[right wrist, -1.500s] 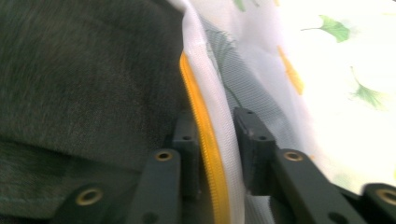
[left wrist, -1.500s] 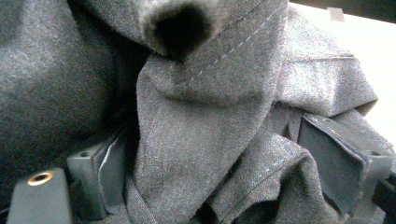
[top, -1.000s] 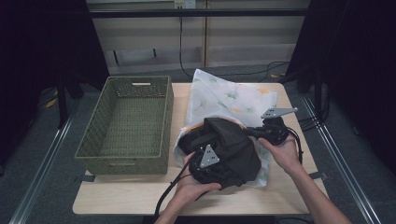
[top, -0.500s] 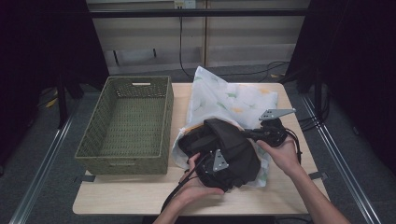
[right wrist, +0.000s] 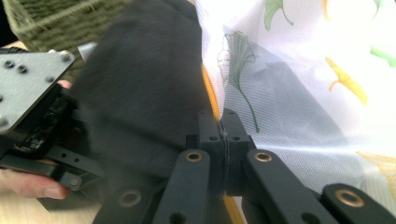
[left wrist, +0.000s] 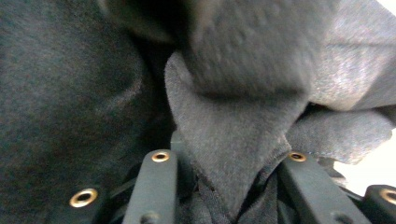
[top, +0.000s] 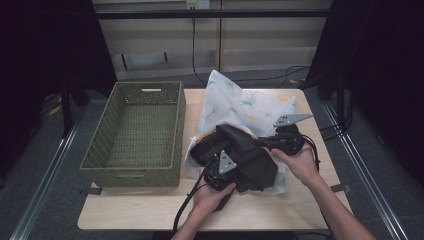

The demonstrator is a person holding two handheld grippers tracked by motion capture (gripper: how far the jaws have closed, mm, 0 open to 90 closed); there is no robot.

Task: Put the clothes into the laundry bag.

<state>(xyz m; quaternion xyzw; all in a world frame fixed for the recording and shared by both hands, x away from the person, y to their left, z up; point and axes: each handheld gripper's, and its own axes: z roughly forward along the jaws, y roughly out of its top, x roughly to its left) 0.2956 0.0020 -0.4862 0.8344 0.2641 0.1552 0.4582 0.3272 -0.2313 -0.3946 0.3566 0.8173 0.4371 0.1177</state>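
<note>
A dark garment (top: 250,160) lies bunched in the mouth of a white leaf-print mesh bag (top: 245,105) on the table. My left gripper (top: 226,159) comes at it from the near side. In the left gripper view its jaws (left wrist: 228,186) have just been closing, with a fold of the dark cloth (left wrist: 224,116) pinched between them and hiding the tips. My right gripper (top: 258,143) reaches in from the right. Its pads (right wrist: 224,133) are shut on the bag's orange-trimmed edge (right wrist: 299,93), beside the garment (right wrist: 144,84).
A green woven basket (top: 177,125) stands at the table's left, and no objects show inside it. Bare wooden table (top: 150,205) runs along the near edge. The left gripper's grey plate (right wrist: 28,79) sits close to the right gripper. Cables lie on the floor behind the table.
The left gripper nudged slightly right over the garment and came back. The right hand keeps its place at the bag's edge. The garment's heap looks much the same.
</note>
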